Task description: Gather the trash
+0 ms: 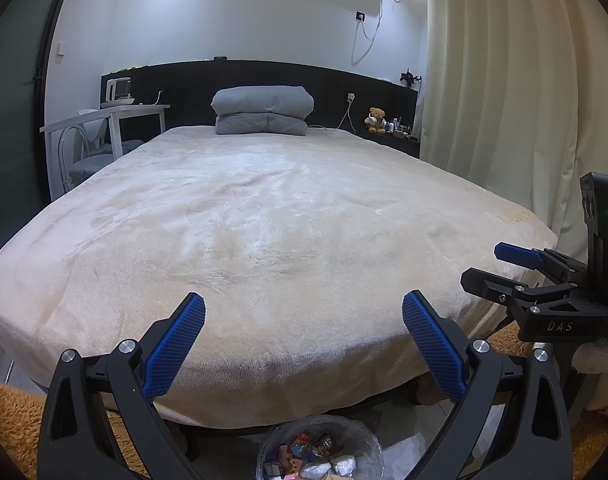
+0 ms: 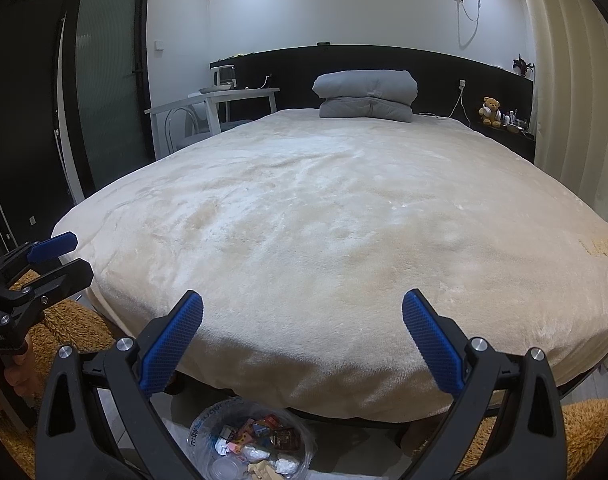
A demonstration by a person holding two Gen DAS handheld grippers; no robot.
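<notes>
Here, the left claw (image 1: 304, 320) and right claw (image 2: 302, 317) are both gaping open, holding nothing, above the bed (image 1: 264, 220). The trash bin (image 2: 250, 438) is sitting at 6 o'clock, filled with wrappers (image 2: 264, 432).

left hand-held gripper (image 1: 304, 312): jaws wide apart | right hand-held gripper (image 2: 302, 310): jaws wide apart

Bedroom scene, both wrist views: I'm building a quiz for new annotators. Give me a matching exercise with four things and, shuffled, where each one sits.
Things:
1. trash bin
2. folded grey duvet
3. teddy bear
4. kettle

Places:
A. on the dark shelf to the right of the bed
B. on the white table to the left of the bed
C. on the floor at the foot of the bed
D. on the bed, at the headboard

Pairs: 1-C, 2-D, 3-A, 4-B
</notes>
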